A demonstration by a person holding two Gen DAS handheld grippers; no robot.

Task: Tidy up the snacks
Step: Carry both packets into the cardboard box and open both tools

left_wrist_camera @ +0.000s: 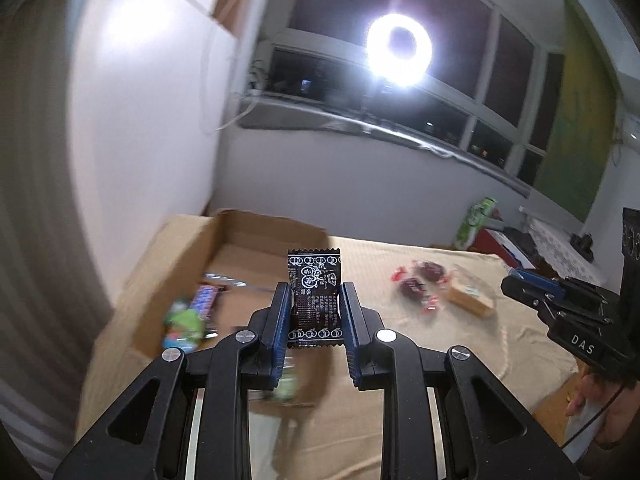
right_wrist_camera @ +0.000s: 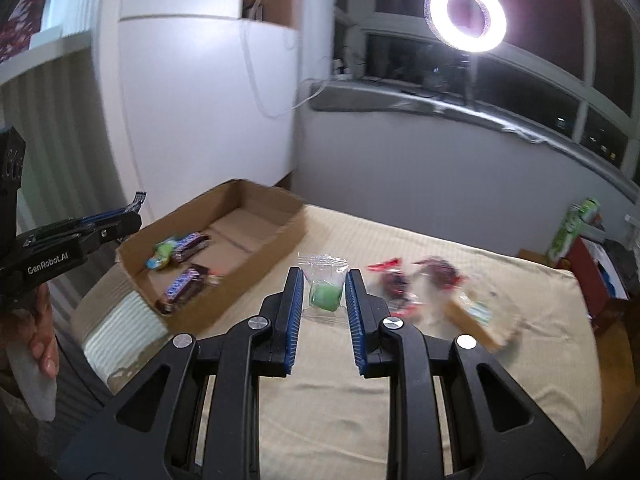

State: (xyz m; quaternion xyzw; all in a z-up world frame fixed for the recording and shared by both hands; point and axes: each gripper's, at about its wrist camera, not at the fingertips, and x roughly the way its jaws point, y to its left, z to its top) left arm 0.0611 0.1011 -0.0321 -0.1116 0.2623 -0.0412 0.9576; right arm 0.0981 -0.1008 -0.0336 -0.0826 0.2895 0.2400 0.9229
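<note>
In the left wrist view, the left gripper point(left_wrist_camera: 315, 300) clamps a black printed foil snack packet point(left_wrist_camera: 315, 300) upright between its pads, with the open brown cardboard box point(left_wrist_camera: 256, 220) just ahead and to its left. In the right wrist view, the right gripper point(right_wrist_camera: 323, 294) pinches a clear wrapper holding a green sweet point(right_wrist_camera: 325, 294); blurred red-wrapped sweets point(right_wrist_camera: 416, 280) lie to its right. This seems the carrying step: each load next needs positioning over the box, then release.
</note>
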